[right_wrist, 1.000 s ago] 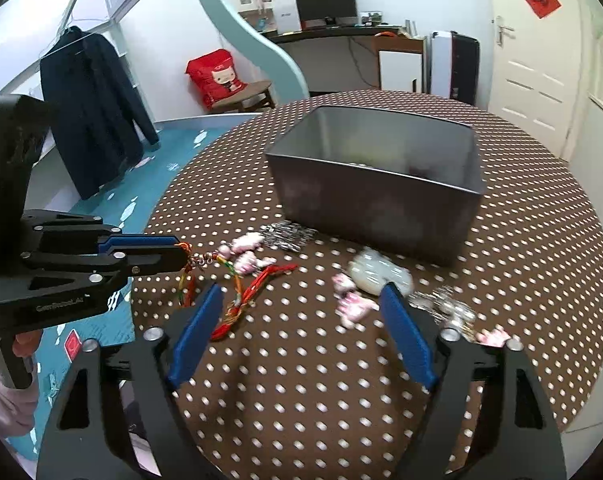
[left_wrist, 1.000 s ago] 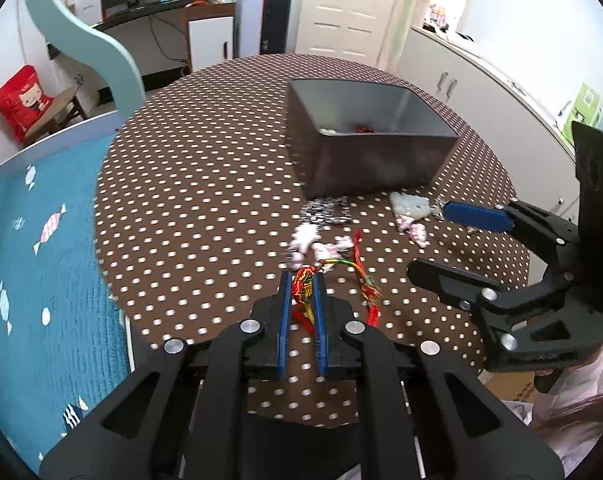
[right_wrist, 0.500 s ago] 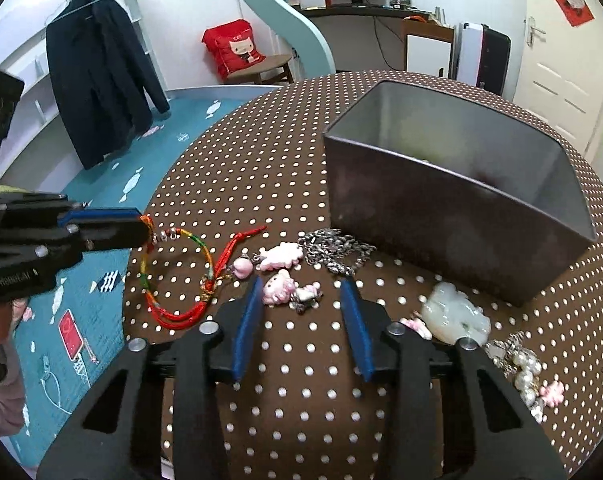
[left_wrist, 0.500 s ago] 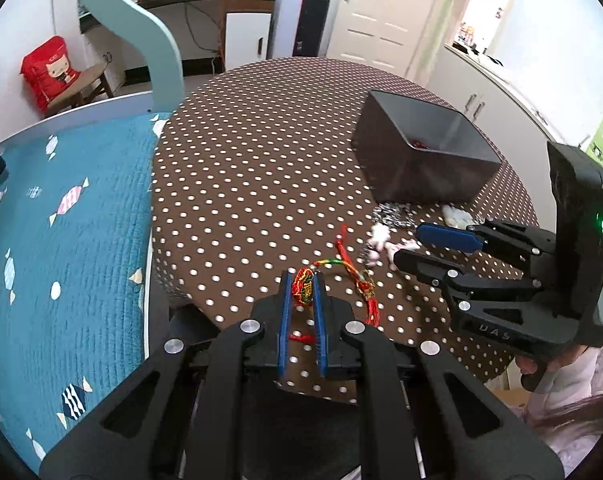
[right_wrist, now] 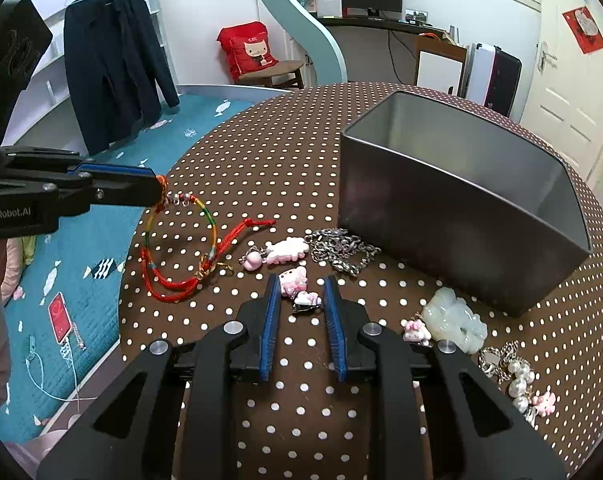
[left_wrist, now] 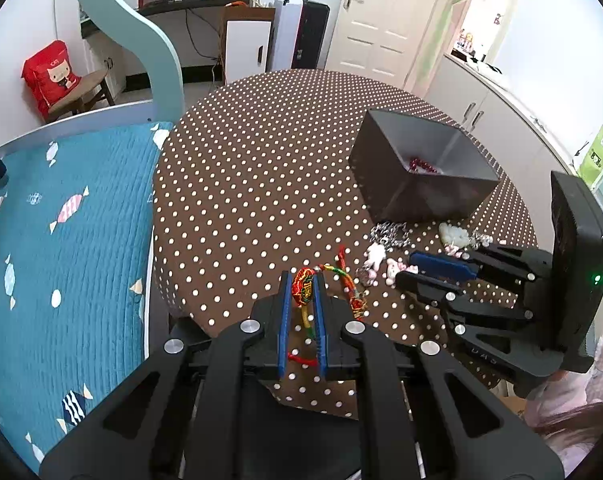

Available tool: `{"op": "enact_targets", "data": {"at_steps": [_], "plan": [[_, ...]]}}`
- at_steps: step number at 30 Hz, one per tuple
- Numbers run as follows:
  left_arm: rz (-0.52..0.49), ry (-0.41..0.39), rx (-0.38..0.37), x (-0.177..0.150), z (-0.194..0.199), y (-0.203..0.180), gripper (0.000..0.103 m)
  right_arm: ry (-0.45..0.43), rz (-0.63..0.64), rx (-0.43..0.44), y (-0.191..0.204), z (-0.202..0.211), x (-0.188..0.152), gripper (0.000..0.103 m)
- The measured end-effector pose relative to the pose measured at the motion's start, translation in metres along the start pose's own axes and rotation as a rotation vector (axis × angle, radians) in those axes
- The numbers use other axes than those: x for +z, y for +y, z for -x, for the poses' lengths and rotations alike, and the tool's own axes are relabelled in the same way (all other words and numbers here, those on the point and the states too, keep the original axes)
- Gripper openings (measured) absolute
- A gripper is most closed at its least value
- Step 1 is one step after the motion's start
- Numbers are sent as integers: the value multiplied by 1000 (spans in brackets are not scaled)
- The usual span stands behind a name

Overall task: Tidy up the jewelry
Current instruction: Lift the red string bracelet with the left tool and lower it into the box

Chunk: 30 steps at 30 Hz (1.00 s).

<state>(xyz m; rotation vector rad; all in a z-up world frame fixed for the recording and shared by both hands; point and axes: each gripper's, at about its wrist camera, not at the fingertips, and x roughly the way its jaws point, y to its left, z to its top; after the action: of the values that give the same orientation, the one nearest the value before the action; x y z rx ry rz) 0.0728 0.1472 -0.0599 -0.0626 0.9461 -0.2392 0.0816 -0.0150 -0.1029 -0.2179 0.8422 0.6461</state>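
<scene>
Left wrist view: left tongs (left_wrist: 302, 284) are clamped on a red braided bracelet (left_wrist: 303, 290) at the table's (left_wrist: 261, 200) near edge; grey box (left_wrist: 421, 184) at two o'clock.

Right wrist view: right tongs (right_wrist: 301, 290), jaws just closing, bracket a pink charm (right_wrist: 294, 278) without clearly pressing it; box (right_wrist: 461, 216) at one o'clock, bracelet (right_wrist: 173, 276) at ten.

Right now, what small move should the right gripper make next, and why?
Probably finish closing. The right gripper has just been closing around the small pink charm, but its pads do not seem to press it yet. The left gripper already pinches the red cord bracelet, and the grey box waits close behind.
</scene>
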Motion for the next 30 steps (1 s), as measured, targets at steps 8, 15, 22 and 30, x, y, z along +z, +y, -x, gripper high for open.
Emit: {"op": "enact_targets", "data": {"at_steps": [8,15,22,30], "plan": [[10,-35,-19,13,10,-12,11,-42,-29,-10,-16,22,2,14],[-6,-67,-30,30,20,-25,11,-94,-67,-33,-34,47,9,14],[-31,-145,-62,61,42,-40,11,-161,-87,-75,-49,73,22,14],[-85,-228,-146,106,56,-74,11,-216,-126,-127,-75,92,38,14]]}}
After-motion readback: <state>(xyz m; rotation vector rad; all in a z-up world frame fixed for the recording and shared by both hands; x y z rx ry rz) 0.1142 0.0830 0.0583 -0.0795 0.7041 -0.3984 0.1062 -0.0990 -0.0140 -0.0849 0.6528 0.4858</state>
